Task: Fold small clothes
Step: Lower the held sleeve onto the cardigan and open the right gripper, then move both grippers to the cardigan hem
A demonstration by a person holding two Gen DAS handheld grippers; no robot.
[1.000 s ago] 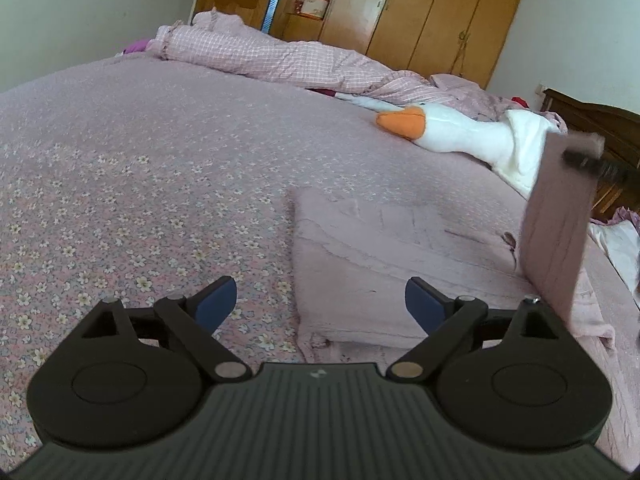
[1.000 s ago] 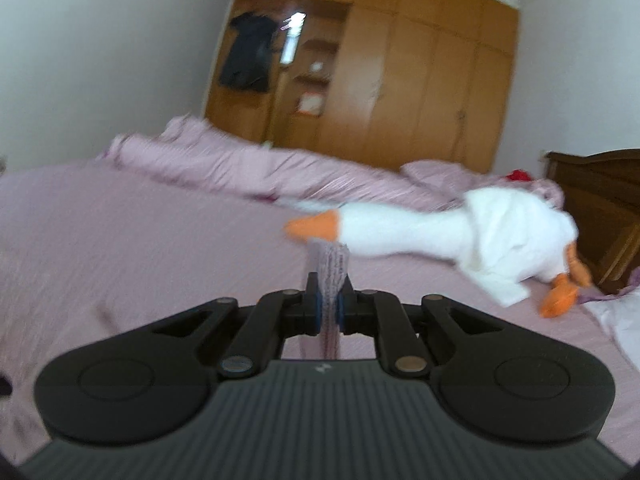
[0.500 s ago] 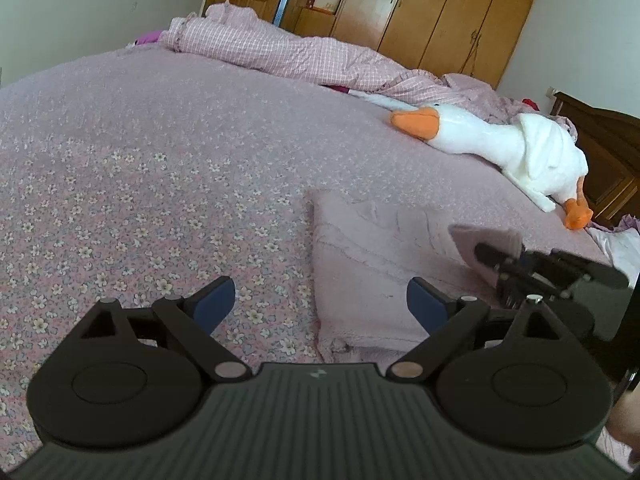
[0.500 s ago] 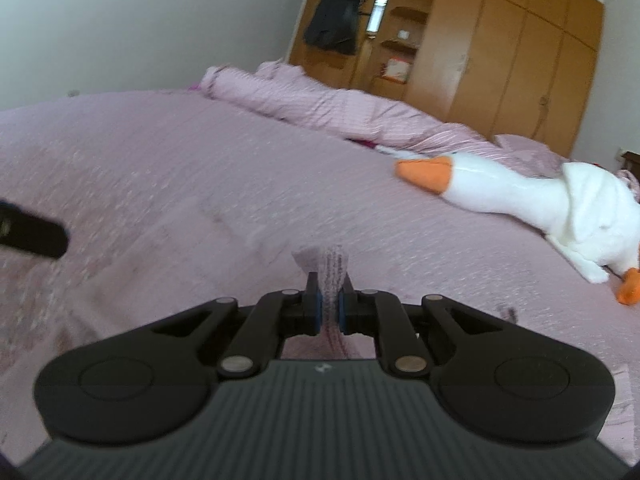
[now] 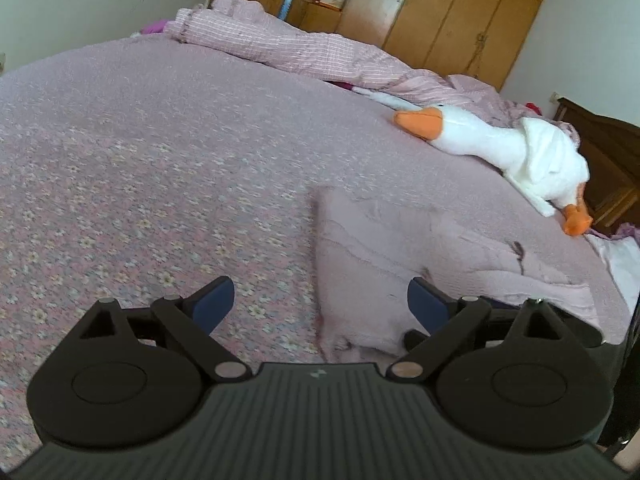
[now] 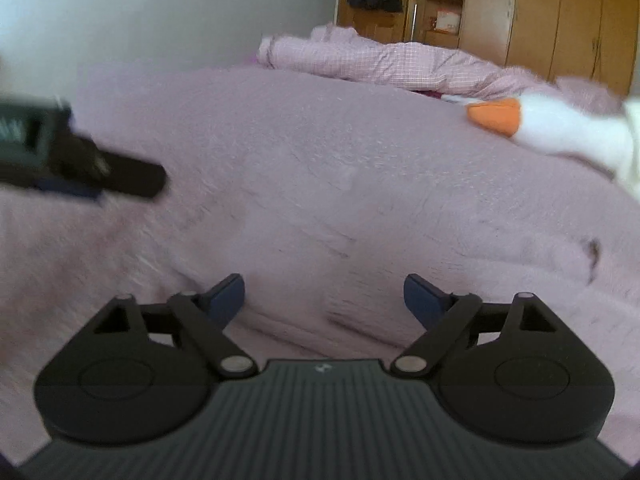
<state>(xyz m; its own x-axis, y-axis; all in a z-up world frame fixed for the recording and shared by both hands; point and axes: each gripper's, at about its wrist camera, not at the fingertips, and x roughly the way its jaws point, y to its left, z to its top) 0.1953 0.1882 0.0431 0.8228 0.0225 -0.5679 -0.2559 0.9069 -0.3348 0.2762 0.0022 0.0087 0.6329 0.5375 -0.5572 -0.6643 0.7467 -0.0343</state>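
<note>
We are holding the left gripper (image 5: 320, 304) and right gripper (image 6: 324, 296) with jaws spread wide, gripping nothing, low over the pink garment (image 5: 400, 256). It is lying flat on the bed (image 5: 140, 152); farther back, a plush goose (image 5: 500, 144) is resting before the rumpled quilt (image 5: 300, 52).

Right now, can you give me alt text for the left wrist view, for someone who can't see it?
The open left gripper hovers low over a pale pink garment lying flat on a floral pink bedspread, holding nothing. A white plush goose with an orange beak lies beyond it, before a rumpled pink quilt and wooden wardrobes.
</note>
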